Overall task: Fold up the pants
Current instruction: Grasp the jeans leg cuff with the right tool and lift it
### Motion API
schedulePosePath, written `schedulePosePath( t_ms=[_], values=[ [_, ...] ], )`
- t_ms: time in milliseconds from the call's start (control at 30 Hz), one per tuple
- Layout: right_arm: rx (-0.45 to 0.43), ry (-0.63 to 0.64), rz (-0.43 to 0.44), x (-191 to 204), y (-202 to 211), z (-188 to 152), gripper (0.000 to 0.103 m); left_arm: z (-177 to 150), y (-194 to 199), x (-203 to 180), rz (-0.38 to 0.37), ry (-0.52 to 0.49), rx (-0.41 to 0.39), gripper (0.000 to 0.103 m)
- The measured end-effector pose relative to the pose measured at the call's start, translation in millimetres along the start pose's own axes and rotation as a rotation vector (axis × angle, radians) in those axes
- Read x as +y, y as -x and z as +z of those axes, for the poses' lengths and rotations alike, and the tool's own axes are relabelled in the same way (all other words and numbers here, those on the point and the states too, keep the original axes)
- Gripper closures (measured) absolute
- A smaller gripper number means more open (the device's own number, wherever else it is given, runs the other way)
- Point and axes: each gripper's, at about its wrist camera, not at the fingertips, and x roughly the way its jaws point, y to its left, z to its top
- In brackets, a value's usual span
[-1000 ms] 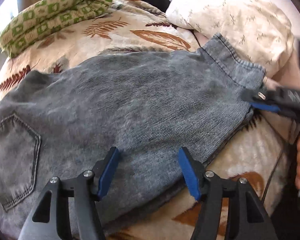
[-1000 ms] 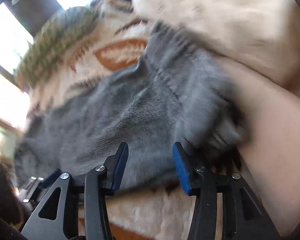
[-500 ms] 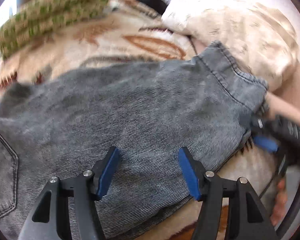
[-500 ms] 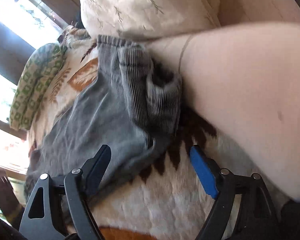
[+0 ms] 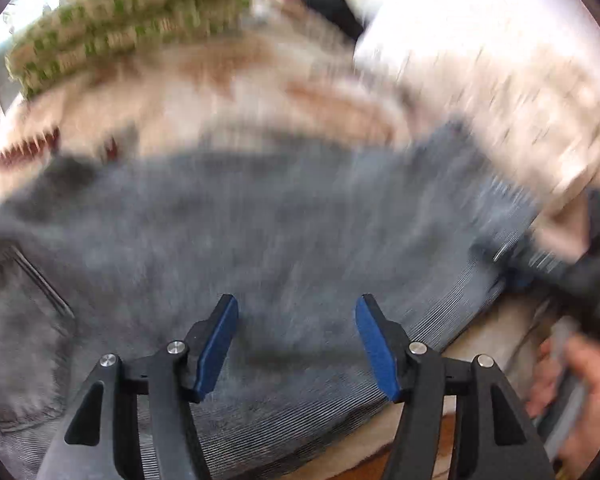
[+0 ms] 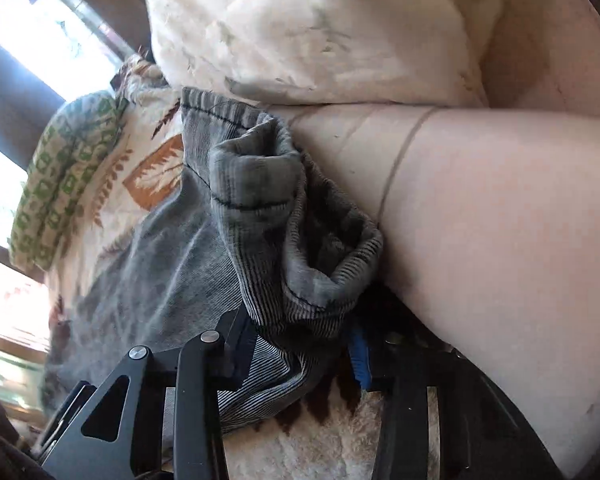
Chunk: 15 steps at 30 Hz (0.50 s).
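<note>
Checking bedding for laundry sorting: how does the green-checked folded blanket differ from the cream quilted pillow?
The green-checked folded blanket bears a dense green square pattern; the cream quilted pillow is nearly plain, with faint sprigs. The blanket is folded in flat layers; the pillow is puffy. The blanket lies apart from the grey denim pants; the pillow sits at their hem. Both rest on the leaf-print bedspread.

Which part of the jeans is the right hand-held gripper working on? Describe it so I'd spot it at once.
Start at the leaf-print blanket covering the bed, then the grey jeans spread on it. Follow them to the leg end beside the white pillow: the bunched cuff, between the closing jaws of the right hand-held gripper. Unlike the flat denim around it, it stands up, showing its striped inside and dark stitched hem.
</note>
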Motion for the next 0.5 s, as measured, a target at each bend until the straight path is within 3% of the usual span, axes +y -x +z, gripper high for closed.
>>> schedulePosePath(
  t_ms=[33, 67, 133, 233, 300, 433, 500],
  values=[
    [-0.003, 0.019, -0.005, 2.2, -0.4, -0.2, 0.067, -5.8, -1.6, -4.2, 0.021, -0.043, -0.035, 0.039],
    [-0.002, 0.046, -0.004, 5.4, 0.4, -0.3, 0.075, -10.5, 0.7, -8.9, 0.039, -0.078, -0.069, 0.039],
    [-0.032, 0.120, 0.018, 16.6, 8.1, 0.8, 0.084, -8.0, 3.2, -5.1, 0.016, -0.054, -0.053, 0.040],
    [-0.129, 0.295, 0.089, 47.3, 33.8, -4.1, 0.086, 0.1, 18.3, 20.8, -0.103, 0.080, -0.037, 0.040],
    [-0.186, 0.437, 0.117, 72.1, 45.7, -14.2, 0.086, 2.7, 30.7, 40.7, -0.144, 0.152, -0.060, 0.040],
    [-0.194, 0.640, 0.154, 109.3, 47.6, -40.8, 0.088, 3.0, 39.5, 89.8, -0.266, 0.314, -0.051, 0.040],
    [-0.187, 0.751, 0.157, 127.9, 44.0, -58.6, 0.088, 1.9, 38.3, 106.8, -0.283, 0.365, -0.055, 0.040]
  ],
)
